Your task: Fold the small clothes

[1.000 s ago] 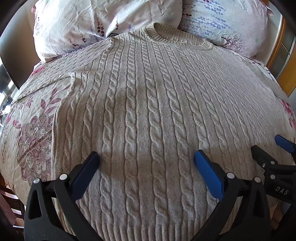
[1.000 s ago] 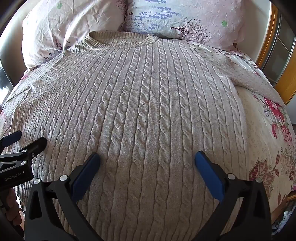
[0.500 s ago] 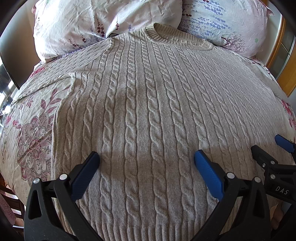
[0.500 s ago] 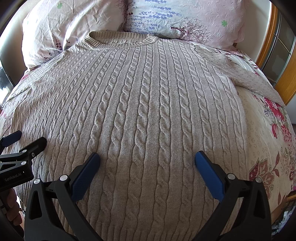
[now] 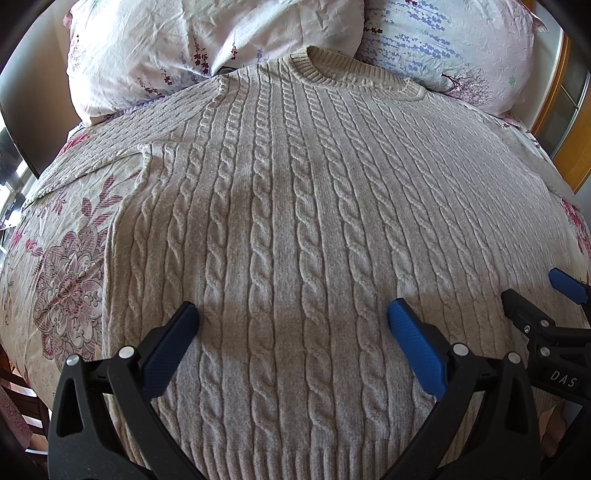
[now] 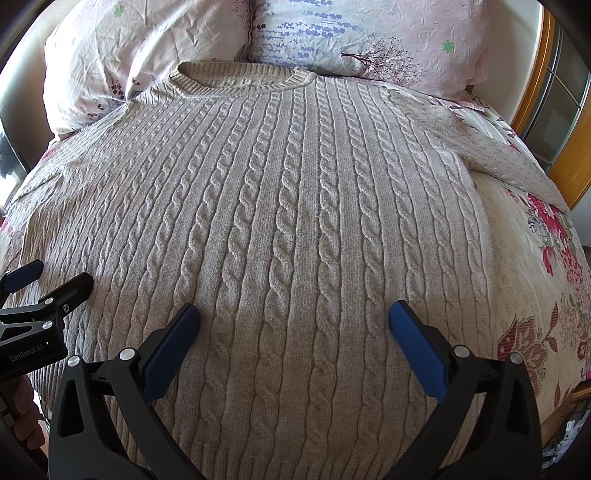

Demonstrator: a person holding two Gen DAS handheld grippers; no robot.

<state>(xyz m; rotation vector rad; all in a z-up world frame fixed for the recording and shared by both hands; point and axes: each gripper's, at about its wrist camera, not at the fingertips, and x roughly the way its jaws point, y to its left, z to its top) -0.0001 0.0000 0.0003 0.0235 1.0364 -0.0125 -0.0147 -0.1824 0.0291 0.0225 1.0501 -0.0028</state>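
A beige cable-knit sweater [image 5: 295, 206] lies flat on the bed, collar at the far end by the pillows, hem nearest me; it also fills the right wrist view [image 6: 288, 221]. Its left sleeve [image 5: 110, 147] stretches out left and its right sleeve [image 6: 498, 158] stretches out right. My left gripper [image 5: 291, 321] is open and empty just above the lower left part of the sweater. My right gripper [image 6: 293, 321] is open and empty above the lower right part. Each gripper shows in the other's view: the right one [image 5: 546, 295] and the left one [image 6: 48, 280].
Two floral pillows [image 5: 207, 40] [image 6: 369, 33] lean at the head of the bed. The flowered bedsheet [image 6: 535, 277] shows on both sides of the sweater [image 5: 62, 266]. A wooden window frame [image 6: 554, 110] stands at the right. The bed's near edge lies just below the hem.
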